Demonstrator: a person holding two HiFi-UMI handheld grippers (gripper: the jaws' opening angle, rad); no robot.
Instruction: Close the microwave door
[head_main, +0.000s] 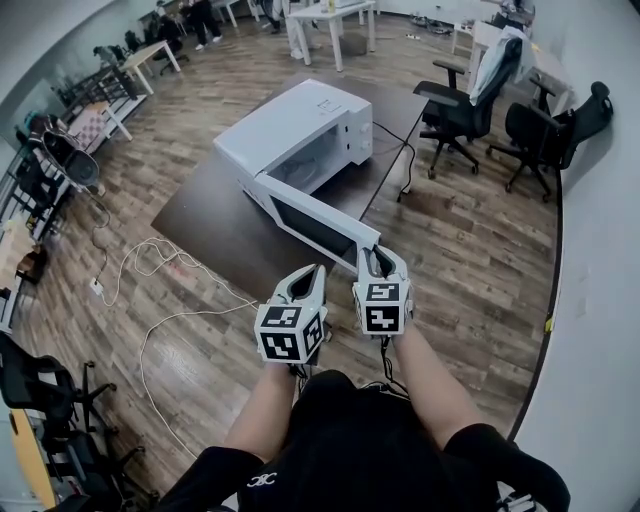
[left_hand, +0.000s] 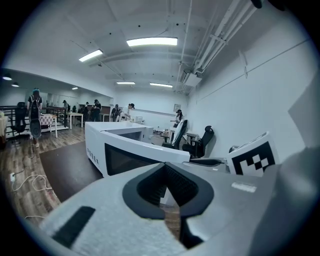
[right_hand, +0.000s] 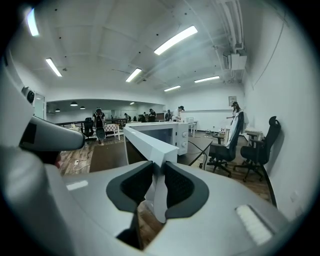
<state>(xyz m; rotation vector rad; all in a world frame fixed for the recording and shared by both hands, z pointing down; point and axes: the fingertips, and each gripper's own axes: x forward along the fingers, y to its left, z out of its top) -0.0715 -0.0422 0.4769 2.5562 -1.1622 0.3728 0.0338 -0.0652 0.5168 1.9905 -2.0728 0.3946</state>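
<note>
A white microwave (head_main: 300, 125) stands on a dark table (head_main: 215, 215), its door (head_main: 315, 222) swung open toward me. In the head view my right gripper (head_main: 375, 258) is at the door's free end. The right gripper view shows that edge of the door (right_hand: 150, 145) filling the gap of the right gripper (right_hand: 159, 172), with the dark pads against both faces. My left gripper (head_main: 312, 272) hangs just left of it, near the table's front edge, shut and holding nothing. In the left gripper view the left gripper (left_hand: 165, 167) points at the door's dark window (left_hand: 135, 157).
Two black office chairs (head_main: 455, 105) (head_main: 545, 130) stand right of the table by the white wall. The microwave's power cord (head_main: 405, 165) drops off the table's right side. A white cable (head_main: 150, 265) loops over the wood floor at left. White tables (head_main: 330, 20) and people stand far back.
</note>
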